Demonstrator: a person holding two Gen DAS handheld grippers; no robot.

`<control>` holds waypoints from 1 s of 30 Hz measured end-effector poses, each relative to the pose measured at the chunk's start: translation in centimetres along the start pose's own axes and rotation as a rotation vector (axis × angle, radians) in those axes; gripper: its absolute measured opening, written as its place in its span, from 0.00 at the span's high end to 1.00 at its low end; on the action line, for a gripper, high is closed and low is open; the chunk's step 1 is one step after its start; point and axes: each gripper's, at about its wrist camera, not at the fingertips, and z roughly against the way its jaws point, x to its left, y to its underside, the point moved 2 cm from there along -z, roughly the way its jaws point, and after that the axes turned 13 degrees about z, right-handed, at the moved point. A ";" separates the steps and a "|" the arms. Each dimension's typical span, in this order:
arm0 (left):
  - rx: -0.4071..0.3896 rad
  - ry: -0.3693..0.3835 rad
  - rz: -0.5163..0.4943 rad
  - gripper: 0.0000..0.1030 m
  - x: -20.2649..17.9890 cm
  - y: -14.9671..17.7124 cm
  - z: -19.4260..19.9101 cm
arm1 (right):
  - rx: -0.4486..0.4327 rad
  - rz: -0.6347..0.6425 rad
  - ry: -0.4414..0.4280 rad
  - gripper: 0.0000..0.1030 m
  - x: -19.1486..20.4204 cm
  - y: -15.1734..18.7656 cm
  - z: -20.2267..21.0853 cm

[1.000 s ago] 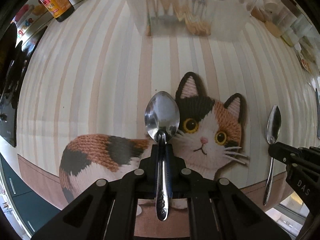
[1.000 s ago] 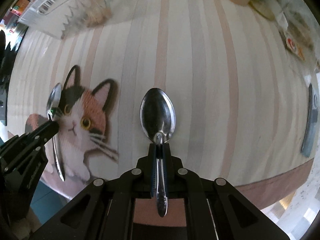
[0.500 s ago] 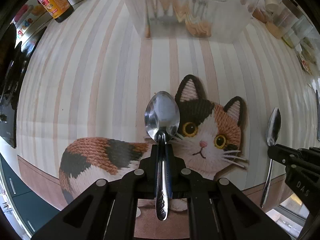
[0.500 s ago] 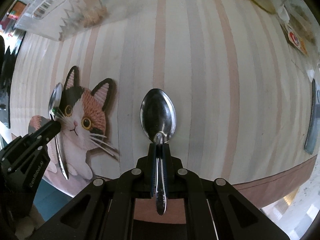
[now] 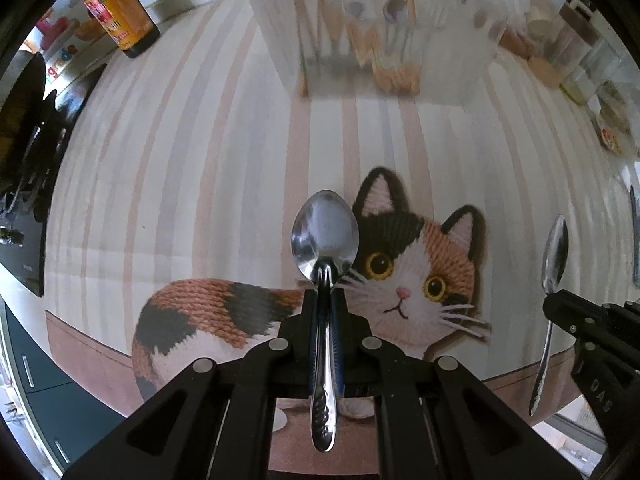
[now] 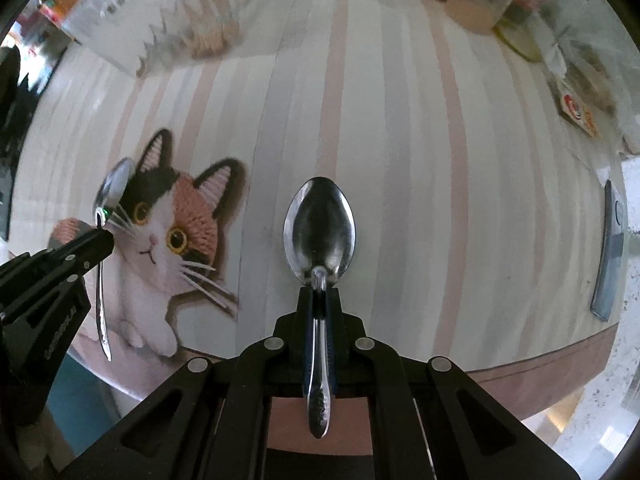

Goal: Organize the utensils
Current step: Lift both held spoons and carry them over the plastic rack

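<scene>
Already we have a spoon in each hand: the left spoon (image 5: 325,236) is pinched by its neck in the left gripper (image 5: 325,300), and the right spoon (image 6: 319,232) the same way in the right gripper (image 6: 319,300), each pair of fingers pressed tight on the metal. Both spoons run lengthwise along the fingers, bowl ahead and handle trailing back between the jaws, and both hang clear above the striped mat (image 5: 180,160), near its front edge. What the coming move turns on, we judge, is the clear utensil bin (image 5: 380,40) at the mat's far edge: it lies straight ahead of the left spoon's bowl, but off toward the far left corner from the right spoon, so the left hand looks nearer. Blur and the see-through wall keep us from making out the bin's compartments; only vague shapes of other cutlery show. Its top rim is cut off in both views.
</scene>
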 end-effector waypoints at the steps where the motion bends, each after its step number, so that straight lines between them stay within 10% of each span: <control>1: -0.006 0.005 0.004 0.96 0.0 -0.1 0.4 | -0.010 -0.003 -0.004 0.94 -0.4 0.2 0.5; 30: -0.293 0.094 0.036 0.96 -0.1 -7.8 14.1 | -0.258 -0.053 -0.136 1.00 -4.8 -6.9 12.9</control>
